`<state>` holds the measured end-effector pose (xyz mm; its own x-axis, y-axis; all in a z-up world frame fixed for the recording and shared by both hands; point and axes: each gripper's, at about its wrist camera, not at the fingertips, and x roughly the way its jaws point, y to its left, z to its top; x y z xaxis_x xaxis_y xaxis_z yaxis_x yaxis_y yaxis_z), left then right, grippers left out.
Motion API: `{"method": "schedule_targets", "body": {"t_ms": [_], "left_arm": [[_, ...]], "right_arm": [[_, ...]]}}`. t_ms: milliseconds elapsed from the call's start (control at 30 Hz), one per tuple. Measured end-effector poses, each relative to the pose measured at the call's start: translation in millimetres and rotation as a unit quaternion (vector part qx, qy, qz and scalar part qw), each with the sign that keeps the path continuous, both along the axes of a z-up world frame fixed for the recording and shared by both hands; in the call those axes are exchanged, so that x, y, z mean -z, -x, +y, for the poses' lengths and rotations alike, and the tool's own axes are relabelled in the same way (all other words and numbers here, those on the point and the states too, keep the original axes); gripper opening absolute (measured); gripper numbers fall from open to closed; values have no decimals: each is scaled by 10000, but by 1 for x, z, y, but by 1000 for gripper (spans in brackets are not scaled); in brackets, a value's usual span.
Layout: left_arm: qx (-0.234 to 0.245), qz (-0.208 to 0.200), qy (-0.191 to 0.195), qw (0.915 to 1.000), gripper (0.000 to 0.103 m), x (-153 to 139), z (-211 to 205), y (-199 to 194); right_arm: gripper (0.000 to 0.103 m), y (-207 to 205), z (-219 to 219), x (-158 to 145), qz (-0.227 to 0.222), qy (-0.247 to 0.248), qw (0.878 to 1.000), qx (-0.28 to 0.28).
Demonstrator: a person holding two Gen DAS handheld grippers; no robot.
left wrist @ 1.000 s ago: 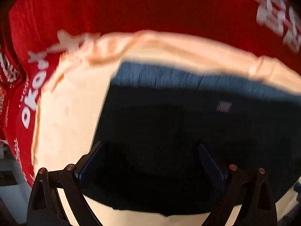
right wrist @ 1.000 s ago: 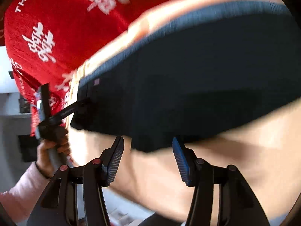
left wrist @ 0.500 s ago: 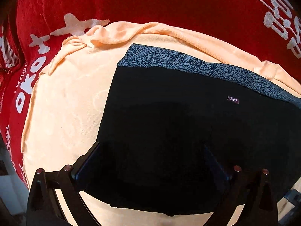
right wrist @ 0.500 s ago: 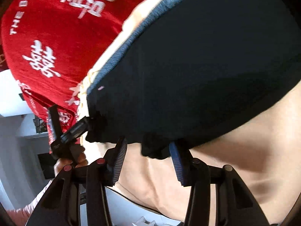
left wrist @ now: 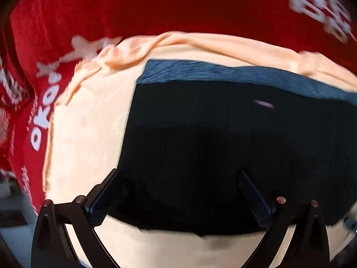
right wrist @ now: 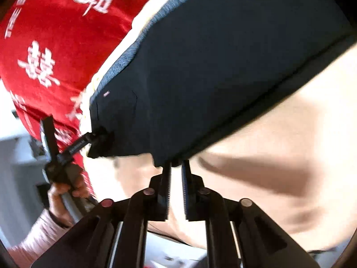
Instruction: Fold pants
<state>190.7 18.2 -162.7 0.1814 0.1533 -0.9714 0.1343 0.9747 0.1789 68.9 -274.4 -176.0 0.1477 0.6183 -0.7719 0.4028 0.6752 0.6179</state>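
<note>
- Black pants [left wrist: 223, 138] are lying flat on a peach towel [left wrist: 89, 122], grey-blue waistband [left wrist: 223, 73] at 12 o'clock in left wrist view.
- Left gripper [left wrist: 178, 192] is standing spread wide, both fingers over the pants' near hem; it's gripping nothing I can make out.
- Right gripper [right wrist: 176, 167] is sitting nearly pressed together, pinching the pants' lower edge at 12 o'clock.
- Red cloth [right wrist: 55, 33] with white lettering is lying under the towel.
</note>
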Motion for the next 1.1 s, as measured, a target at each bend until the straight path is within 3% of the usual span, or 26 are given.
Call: {"method": "schedule_targets", "body": {"t_ms": [67, 200, 367, 400, 433, 533, 667, 767, 900, 967, 1067, 1100], "left_arm": [[258, -48, 229, 9994, 103, -11, -24, 14], [652, 46, 720, 9953, 103, -12, -86, 33], [961, 128, 938, 9909, 103, 1, -153, 42], [999, 147, 945, 9904, 103, 4, -161, 44], [1041, 179, 906, 9903, 103, 8, -165, 45], [909, 303, 893, 9914, 103, 20, -167, 56], [763, 362, 912, 9922, 103, 19, -162, 57], [965, 254, 701, 9925, 103, 16, -170, 58], [1005, 229, 685, 9923, 103, 15, -175, 60], [945, 231, 722, 9926, 103, 17, -174, 61], [852, 252, 713, 9935, 103, 22, -162, 70], [825, 261, 694, 9938, 103, 22, -164, 70]], "right_arm": [[29, 3, -25, -8, -65, 164, 9996, 201], [29, 1, -78, -1, 170, 333, 9951, 912], [24, -12, -106, 6, 174, 94, 9891, 1458], [12, -14, -106, 5, 141, 153, 9891, 1460], [9, -18, -106, 2, 84, 300, 9899, 1385], [7, -12, -102, 5, 130, 476, 9899, 1327], [7, 5, -100, 15, 230, 270, 9861, 1624], [7, 4, -101, 2, 216, 557, 9898, 1294], [8, -17, -112, -35, -387, 1641, 9841, 558], [12, -33, -120, -34, -455, 1888, 9803, 367], [10, -44, -125, -3, -110, 2247, 9741, -236], [9, -38, -128, -3, -286, 2186, 9753, -168]]}}
